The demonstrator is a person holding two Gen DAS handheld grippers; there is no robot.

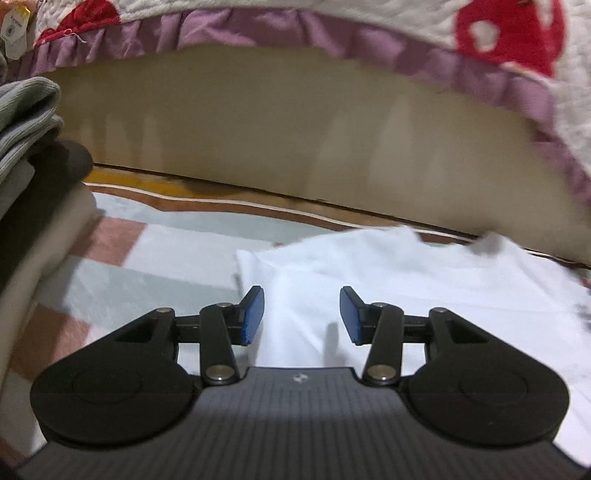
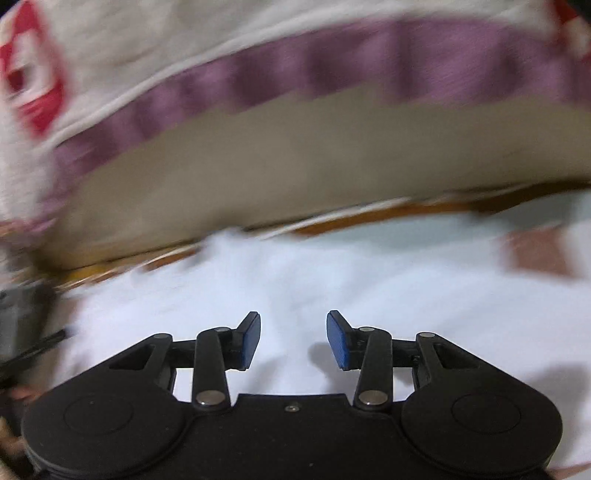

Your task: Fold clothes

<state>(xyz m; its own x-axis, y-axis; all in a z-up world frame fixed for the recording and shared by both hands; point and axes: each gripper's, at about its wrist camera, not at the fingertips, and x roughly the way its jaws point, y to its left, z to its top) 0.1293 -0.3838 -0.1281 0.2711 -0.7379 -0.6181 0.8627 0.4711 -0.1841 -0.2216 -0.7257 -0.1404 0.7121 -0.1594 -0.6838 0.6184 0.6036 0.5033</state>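
Noting white garment [image 1: 406,273] lying rumpled on checked mat [image 1: 166,236], folded stack [image 1: 26,122] beside; we find L gripper [image 1: 302,315] & R gripper [image 2: 293,339] both released, empty; progress unclear.

Both the left gripper [image 1: 301,315] and right gripper [image 2: 293,339] are black, with blue ribbed pads and silver pivot screws.

Quilt [image 1: 332,14] with purple ruffle [image 1: 424,55] above — checked mat [image 1: 166,229] below.
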